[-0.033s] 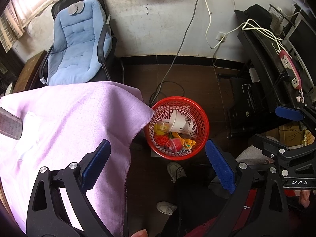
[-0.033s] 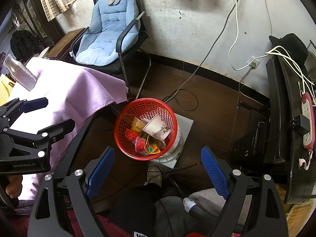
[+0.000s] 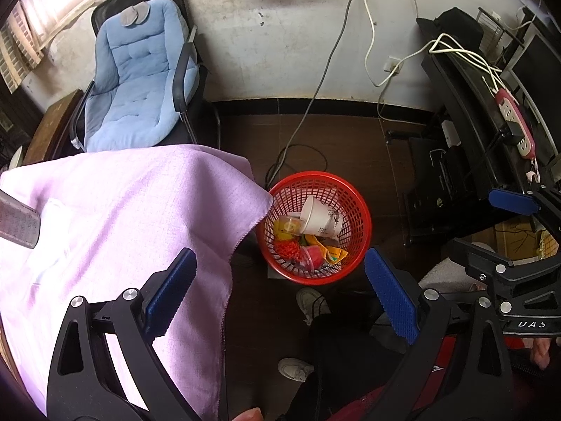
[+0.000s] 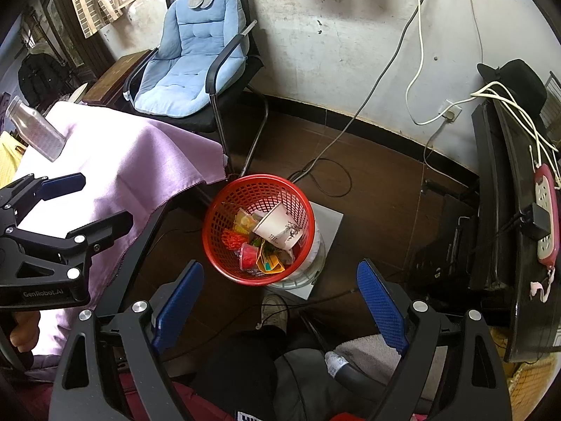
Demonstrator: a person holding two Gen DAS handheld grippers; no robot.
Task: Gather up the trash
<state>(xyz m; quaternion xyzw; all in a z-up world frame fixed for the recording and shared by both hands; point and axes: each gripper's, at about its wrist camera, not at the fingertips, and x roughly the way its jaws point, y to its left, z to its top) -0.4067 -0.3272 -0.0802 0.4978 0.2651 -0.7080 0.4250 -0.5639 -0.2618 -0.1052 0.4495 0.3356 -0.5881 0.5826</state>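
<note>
Red plastic mesh marks the target: from the left wrist view the trash basket (image 3: 313,227) sits on the floor at about twelve o'clock from the left gripper (image 3: 280,289), just ahead of the gap between its jaws, which stand wide apart with nothing between them. Inside the basket a white paper cup (image 3: 320,217) lies tipped on its side, its long axis running from ten o'clock, where the mouth is, to four o'clock, over yellow and red wrappers. At nine o'clock a lilac cloth (image 3: 119,217) covers the tabletop, its corner hanging beside the basket rim, and a clear bottle (image 3: 17,221) shows at the cloth's far left edge. The right gripper (image 3: 519,217) pokes in at three o'clock. From the right wrist view the same basket (image 4: 259,228) lies at roughly eleven o'clock from the right gripper (image 4: 280,301), whose jaws are likewise spread and empty; the bottle (image 4: 36,129) stands well apart at ten o'clock on the cloth (image 4: 133,161), nearer the left gripper (image 4: 91,203). By my reckoning that bottle would be the left hand's reach. Set against the earlier frame, nothing has shifted: basket, cup and both grippers match.
</note>
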